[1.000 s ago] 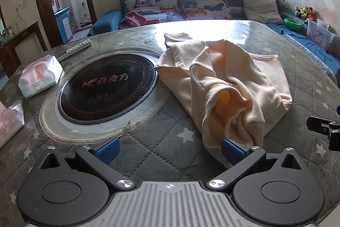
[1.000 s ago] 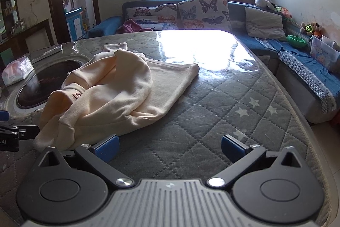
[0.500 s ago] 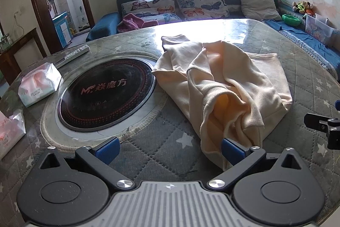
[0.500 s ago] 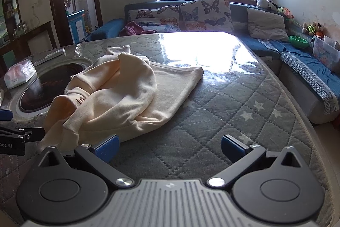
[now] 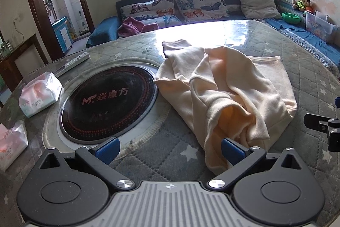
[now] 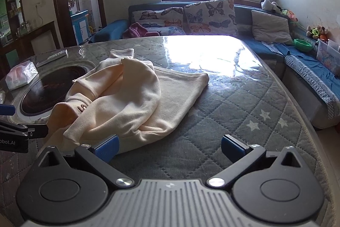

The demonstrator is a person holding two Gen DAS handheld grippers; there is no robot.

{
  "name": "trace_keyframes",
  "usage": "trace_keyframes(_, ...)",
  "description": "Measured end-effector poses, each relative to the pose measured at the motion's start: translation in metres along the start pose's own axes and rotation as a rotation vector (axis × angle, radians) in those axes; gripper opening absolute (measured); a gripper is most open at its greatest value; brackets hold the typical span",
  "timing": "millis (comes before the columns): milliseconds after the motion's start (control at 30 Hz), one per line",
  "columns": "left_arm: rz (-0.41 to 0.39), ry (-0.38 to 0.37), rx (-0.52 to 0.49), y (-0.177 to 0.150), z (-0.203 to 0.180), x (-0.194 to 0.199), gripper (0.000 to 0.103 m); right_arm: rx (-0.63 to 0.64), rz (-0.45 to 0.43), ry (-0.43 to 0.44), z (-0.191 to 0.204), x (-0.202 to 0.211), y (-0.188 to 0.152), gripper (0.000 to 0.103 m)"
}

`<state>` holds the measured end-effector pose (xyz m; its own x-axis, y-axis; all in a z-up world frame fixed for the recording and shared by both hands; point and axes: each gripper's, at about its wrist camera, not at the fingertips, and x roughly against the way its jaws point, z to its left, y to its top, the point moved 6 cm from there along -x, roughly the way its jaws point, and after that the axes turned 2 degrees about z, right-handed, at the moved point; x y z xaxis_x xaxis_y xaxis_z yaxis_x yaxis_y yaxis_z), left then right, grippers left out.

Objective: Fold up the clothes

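Observation:
A cream sweatshirt (image 5: 229, 86) lies crumpled on the quilted round table (image 5: 174, 154), right of the black hotplate; it also shows in the right wrist view (image 6: 127, 99). My left gripper (image 5: 170, 148) is open and empty, its right finger at the garment's near edge. My right gripper (image 6: 170, 148) is open and empty, its left finger at the garment's near hem. Each gripper shows at the edge of the other's view.
A round black induction hotplate (image 5: 106, 101) is set in the table's middle. Two tissue packs (image 5: 40, 95) and a remote (image 5: 74, 61) lie at the left. A sofa with butterfly cushions (image 5: 199, 1) stands behind the table. The table edge (image 6: 314, 142) runs close on the right.
Both grippers have pulled back and risen slightly, so the sweatshirt sits a little further away. The garment has not moved and both jaws stay open.

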<state>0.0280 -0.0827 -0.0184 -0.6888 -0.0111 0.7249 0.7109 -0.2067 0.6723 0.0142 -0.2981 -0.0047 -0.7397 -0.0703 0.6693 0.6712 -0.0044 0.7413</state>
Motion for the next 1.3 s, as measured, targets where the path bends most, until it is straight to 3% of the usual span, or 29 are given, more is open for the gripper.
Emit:
trace_keyframes(667,-0.071,-0.051,-0.066,0.061,0.000,-0.032,0.100,0.055,-0.005,0.033,0.002,-0.034,0.036,0.098)
trace_keyframes(1067,-0.025,-0.151,-0.161,0.095,-0.028,-0.085,0.082,0.100,-0.010,0.079,0.004,-0.073,0.077,0.092)
trace_keyframes(1167,-0.013,-0.171,-0.191,0.097,-0.034,-0.095,0.073,0.109,-0.004,0.091,0.006,-0.084,0.083,0.089)
trace_keyframes(1300,0.016,-0.211,-0.211,0.095,-0.037,-0.106,0.045,0.138,0.004,0.106,0.012,-0.102,0.092,0.085)
